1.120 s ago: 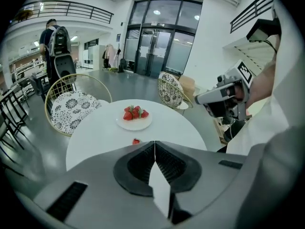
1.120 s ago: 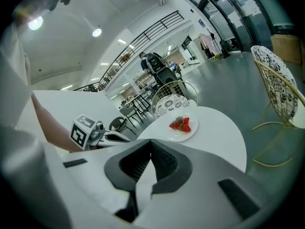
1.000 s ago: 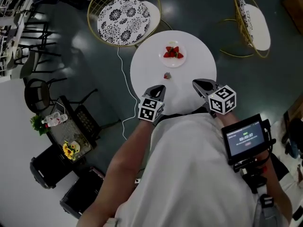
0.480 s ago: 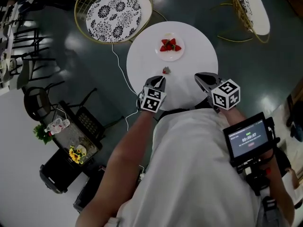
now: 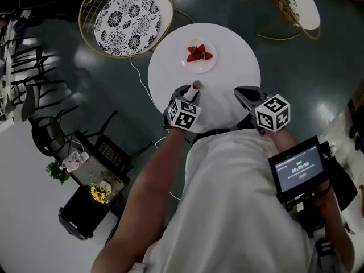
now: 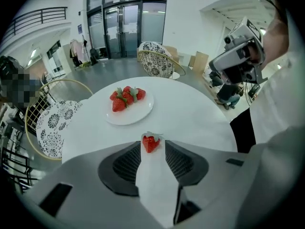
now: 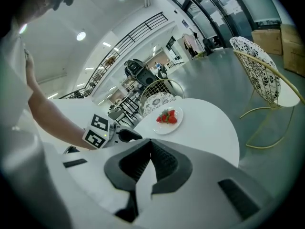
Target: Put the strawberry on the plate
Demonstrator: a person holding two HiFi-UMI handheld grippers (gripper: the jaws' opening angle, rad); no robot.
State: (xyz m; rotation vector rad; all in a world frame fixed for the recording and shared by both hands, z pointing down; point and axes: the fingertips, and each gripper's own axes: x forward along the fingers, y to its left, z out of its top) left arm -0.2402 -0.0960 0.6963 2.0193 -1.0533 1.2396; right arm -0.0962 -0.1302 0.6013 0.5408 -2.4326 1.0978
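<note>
Left gripper (image 6: 152,149) jaws, just opening, are straddling the small red strawberry (image 6: 150,142) at lower centre unpinched, right gripper (image 7: 149,141) jaws sitting pressed together; closing off-centre risks squirting it away.

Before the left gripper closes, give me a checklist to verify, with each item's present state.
1. Left gripper jaws apart, having just been opening: ok.
2. Loose strawberry lies on the table between those jaws: ok.
3. Pads pressing on the loose strawberry: not ok, no grip yet.
4. Plate has bare room beside the strawberries on it: ok.
5. Right gripper empty, jaws together, away from the plate: ok.
</note>
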